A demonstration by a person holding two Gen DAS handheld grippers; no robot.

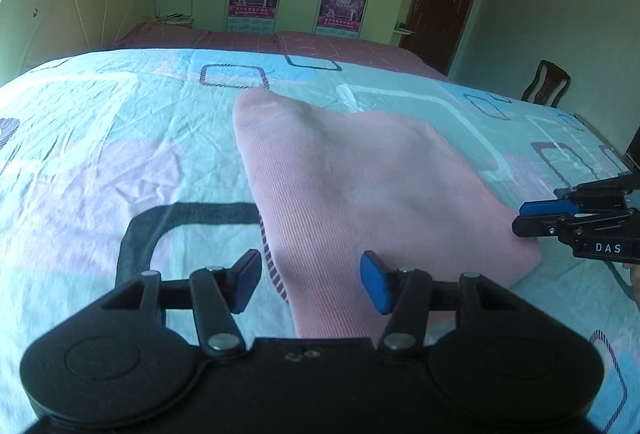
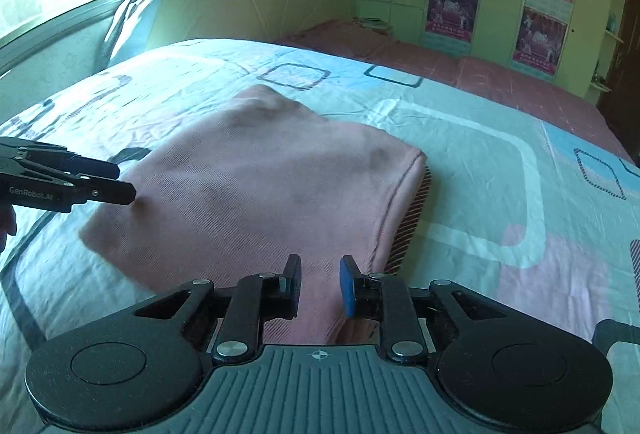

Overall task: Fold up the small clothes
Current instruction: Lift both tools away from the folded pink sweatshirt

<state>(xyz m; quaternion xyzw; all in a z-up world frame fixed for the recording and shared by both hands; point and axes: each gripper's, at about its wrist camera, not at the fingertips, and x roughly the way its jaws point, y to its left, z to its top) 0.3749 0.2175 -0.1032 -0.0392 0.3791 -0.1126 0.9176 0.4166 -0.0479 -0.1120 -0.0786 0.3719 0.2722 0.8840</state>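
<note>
A pink ribbed knit garment (image 2: 260,178), folded over at least once with a striped layer peeking out at one edge, is lying on the pastel patterned bedsheet (image 1: 100,154). The left gripper (image 1: 312,282) is hovering half open, empty; the right gripper (image 2: 320,286) is standing narrowly apart over the near hem, apparently gripping nothing. Further folds probably remain. The garment's near edge is hidden beneath both tools, its type unclear.
</note>
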